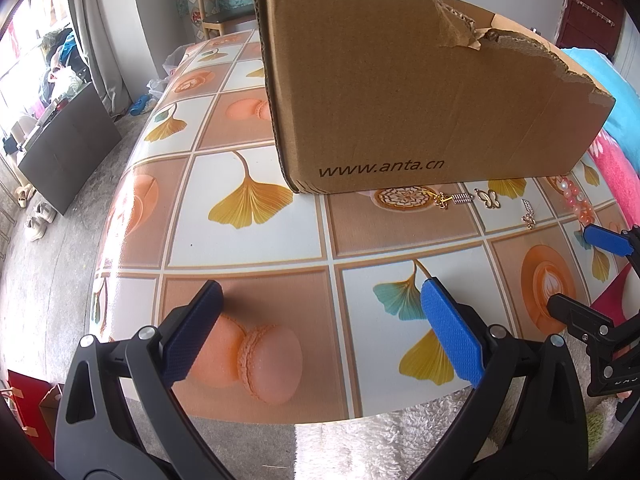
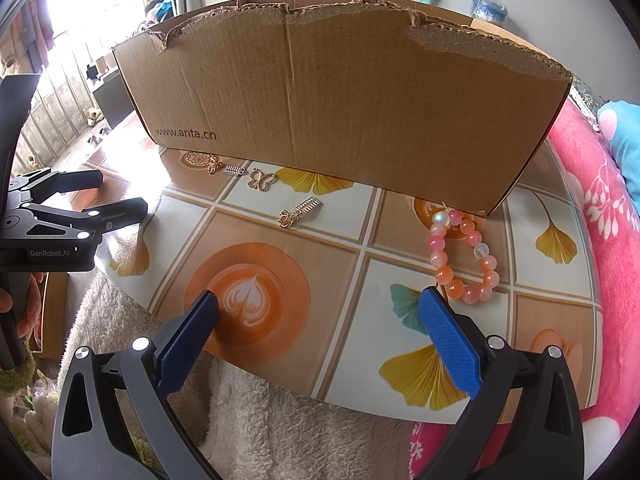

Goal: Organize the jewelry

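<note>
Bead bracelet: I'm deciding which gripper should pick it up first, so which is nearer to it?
Right. The right gripper is open just short of the bracelet, whose nearest beads lie by its right finger. The left gripper is open well off to the bracelet's left.

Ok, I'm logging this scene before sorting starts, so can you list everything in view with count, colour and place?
cardboard box: one, brown, torn top edge, on the table behind the jewelry
bead bracelet: one, pink and orange, on the table right of the charms
butterfly charm: one, gold, near the box front
small charms: two, gold with silver parts, one by the butterfly's left, one nearer the table edge
table: one, orange and white print with ginkgo leaves
fleecy cloth: one, cream, below the table edge
blanket: one, pink, right of the table
left hand-held gripper: black with blue pads, open, empty
right hand-held gripper: same, open, empty
</note>
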Tool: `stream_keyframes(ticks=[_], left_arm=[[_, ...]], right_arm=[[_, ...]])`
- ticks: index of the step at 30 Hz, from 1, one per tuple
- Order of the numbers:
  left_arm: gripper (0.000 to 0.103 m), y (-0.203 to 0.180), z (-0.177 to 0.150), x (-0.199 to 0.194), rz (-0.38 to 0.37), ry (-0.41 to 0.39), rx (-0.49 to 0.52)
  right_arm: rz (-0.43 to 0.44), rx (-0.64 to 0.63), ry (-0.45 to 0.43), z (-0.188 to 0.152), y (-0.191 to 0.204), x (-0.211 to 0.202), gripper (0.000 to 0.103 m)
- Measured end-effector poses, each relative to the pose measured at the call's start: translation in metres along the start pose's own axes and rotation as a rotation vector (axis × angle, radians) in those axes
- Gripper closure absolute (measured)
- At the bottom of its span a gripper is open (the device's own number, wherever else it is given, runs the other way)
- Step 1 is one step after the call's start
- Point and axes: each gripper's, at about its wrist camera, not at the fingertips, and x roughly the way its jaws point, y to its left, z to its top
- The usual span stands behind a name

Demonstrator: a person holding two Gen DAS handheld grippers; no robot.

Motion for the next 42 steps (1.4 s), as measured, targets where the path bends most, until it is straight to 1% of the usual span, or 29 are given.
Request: stream_keyframes(ticks=[12,19,28,33,36,38,42], left_arm=[[0.007,0.003,0.003,0.001,-0.002,0.018,-0.003],[0.007,0.003,0.002,0.001,0.011,0.0,-0.024],[0.007,0.003,0.004,0.001,0.014,0.011,-0.029],[0.007,0.003,0.004,0.002,0.014,0.006,-0.027],[0.007,0.003,0.002,0.001,0.012,-0.008,-0.021],[0.007,0.003,0.001,0.0,0.008,-0.019,-0.014],[0.007,0.002,-0.001,-0.002,-0.001,-0.038,0.001]], right_arm=[[0.0,-0.001,0.0,0.0,0.0,0.001,0.006],[-0.001,-0.001,0.001,0.0,0.0,0.001,0.006],[0.003,-0.006,-0.003,-0.001,-0.001,0.0,0.006],[0.024,-0.018,-0.004,0.002,-0.004,-0.001,0.006],[0.062,0.003,0.009,0.007,-0.01,-0.004,0.006],[0.087,0.027,-0.011,0.009,-0.017,-0.011,0.006],[0.117,0.032,-0.064,0.016,-0.024,-0.027,0.006]])
